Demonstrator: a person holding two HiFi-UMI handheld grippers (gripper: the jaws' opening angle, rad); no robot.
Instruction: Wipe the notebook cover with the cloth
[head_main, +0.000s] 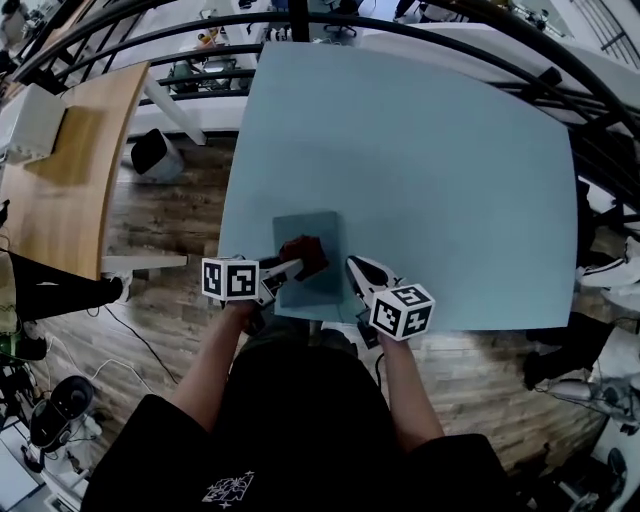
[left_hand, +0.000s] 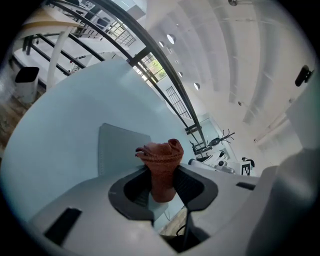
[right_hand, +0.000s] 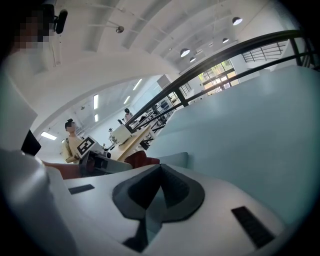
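A grey-blue notebook (head_main: 312, 232) lies flat near the front edge of the light blue table (head_main: 430, 170). My left gripper (head_main: 291, 267) is shut on a bunched red-brown cloth (head_main: 305, 254) that rests over the notebook's near half. In the left gripper view the cloth (left_hand: 161, 162) stands up between the jaws, with the notebook (left_hand: 117, 145) behind it. My right gripper (head_main: 354, 268) is shut and holds nothing, its tip just off the notebook's right edge. The right gripper view shows its closed jaws (right_hand: 159, 171), the notebook (right_hand: 176, 160), the cloth (right_hand: 141, 159) and the left gripper (right_hand: 97, 161).
A wooden table (head_main: 70, 190) and a black bin (head_main: 155, 155) stand to the left on the wood floor. Black railings (head_main: 400, 25) arc beyond the table's far edge. The table's front edge (head_main: 450, 325) runs just below both grippers.
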